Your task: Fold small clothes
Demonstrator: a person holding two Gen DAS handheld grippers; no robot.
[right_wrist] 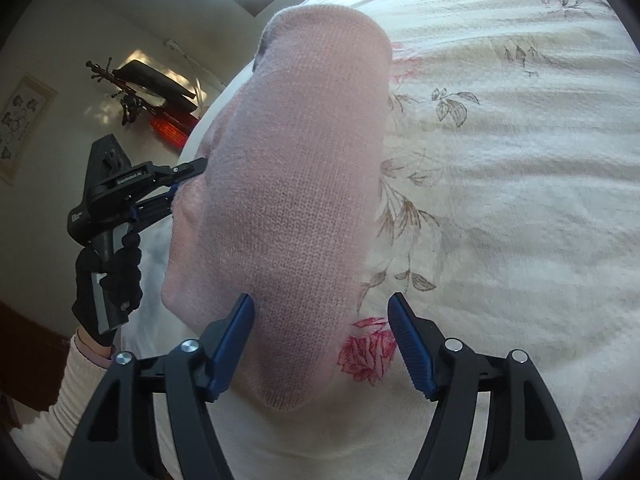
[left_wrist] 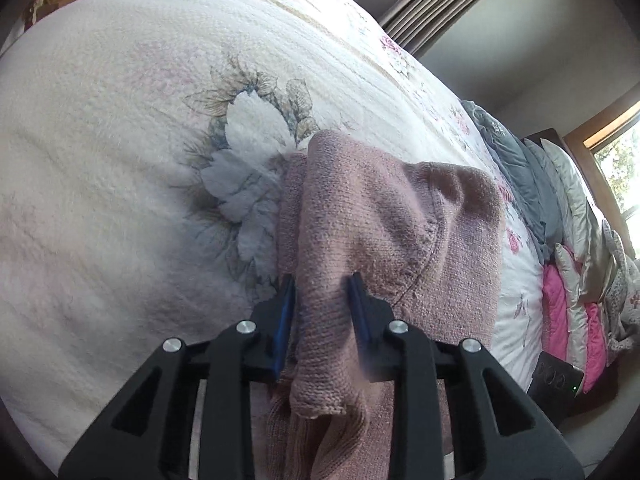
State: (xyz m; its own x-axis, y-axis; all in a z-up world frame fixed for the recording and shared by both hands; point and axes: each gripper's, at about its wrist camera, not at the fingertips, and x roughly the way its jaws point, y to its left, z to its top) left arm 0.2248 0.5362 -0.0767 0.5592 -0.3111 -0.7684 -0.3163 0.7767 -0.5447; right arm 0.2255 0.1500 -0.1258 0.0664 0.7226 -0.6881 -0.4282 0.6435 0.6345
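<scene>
A pink knit garment point(left_wrist: 384, 232) lies on a floral quilted bedspread point(left_wrist: 120, 128). My left gripper point(left_wrist: 321, 298) is shut on a raised fold of the knit near its edge, and the cloth bulges between the blue pads. In the right wrist view the garment point(right_wrist: 296, 160) runs away from me as a long rounded strip. My right gripper point(right_wrist: 320, 310) hangs open just above its near end, with the left finger over the knit and the right finger over the quilt. The left gripper point(right_wrist: 186, 182) bites the garment's left edge, held by a black-gloved hand point(right_wrist: 108, 280).
The quilt point(right_wrist: 500, 160) spreads wide to the right of the garment. Grey, white and pink pillows point(left_wrist: 568, 240) pile along the bed's far right. A black device point(left_wrist: 556, 380) sits beyond the bed edge. A weight bench point(right_wrist: 156, 84) stands by the wall.
</scene>
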